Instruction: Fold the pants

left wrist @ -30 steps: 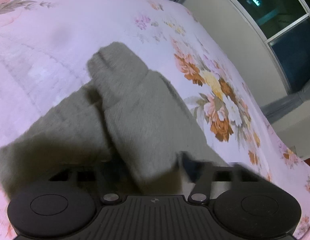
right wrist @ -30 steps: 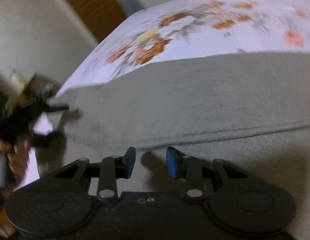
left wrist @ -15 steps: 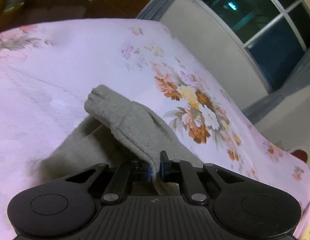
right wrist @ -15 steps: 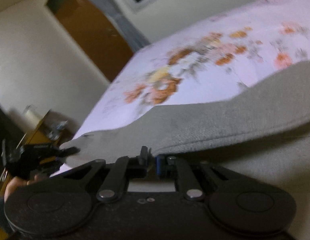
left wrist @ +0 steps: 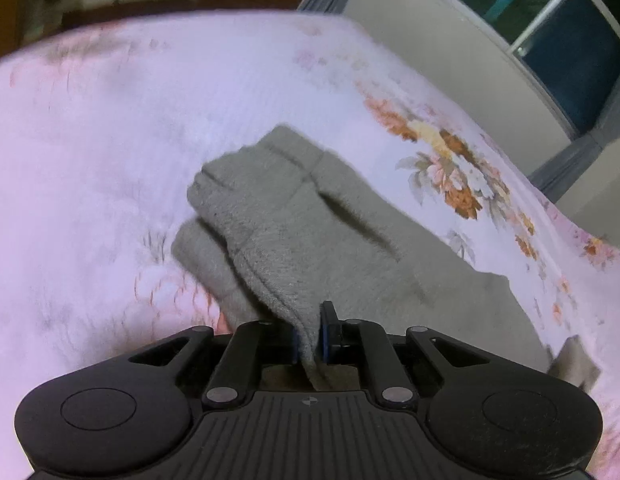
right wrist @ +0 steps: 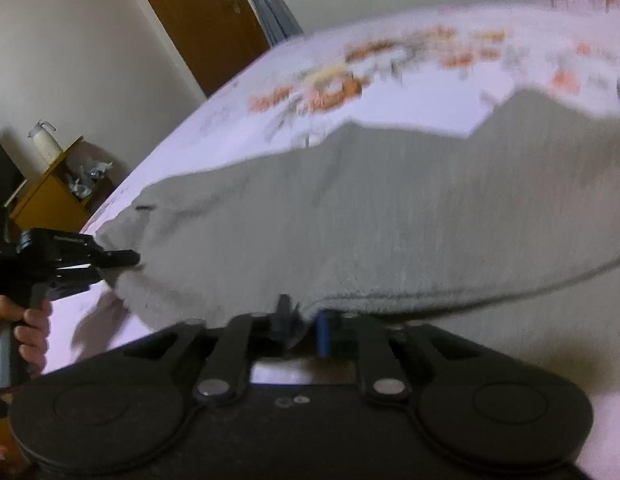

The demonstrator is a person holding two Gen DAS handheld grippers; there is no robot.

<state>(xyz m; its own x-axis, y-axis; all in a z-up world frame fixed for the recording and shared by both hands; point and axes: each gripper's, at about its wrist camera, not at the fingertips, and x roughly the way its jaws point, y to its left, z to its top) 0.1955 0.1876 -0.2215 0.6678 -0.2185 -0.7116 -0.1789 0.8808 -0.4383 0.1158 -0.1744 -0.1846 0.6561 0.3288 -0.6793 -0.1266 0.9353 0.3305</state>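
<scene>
1. The left gripper (left wrist: pixel 309 334) has its jaws pinched tight on a ridge of the grey pants (left wrist: pixel 294 216); the cloth bunches between the blue pads and drops below them.
2. The right gripper (right wrist: pixel 306 322) is opening. A hem edge of the pants (right wrist: pixel 390 216) sits right at its fingertips, but blur keeps me from telling whether the pads still press on the cloth.
3. In the right wrist view the left gripper (right wrist: pixel 126 258) shows at nine o'clock, held by a person's hand (right wrist: pixel 28 324), with its tip on the far corner of the same lifted edge.
4. From the left tongs the pants run away toward twelve o'clock, a leg doubled over itself with its cuff near the middle of the view. More cloth spreads flat toward three o'clock.
5. From the right tongs the fabric rises as a broad raised sheet from ten o'clock to two o'clock, with another layer lying flat beneath at four o'clock.
6. All of it lies on the floral bedspread (left wrist: pixel 110 140), whose flower print lies past the pants at two o'clock.
7. The material looks like thick, soft fleece: light, limp, not slippery, not fragile. I judge it will sag between two holds, so gripping the hem or seam at both corners should carry the fold evenly.
</scene>
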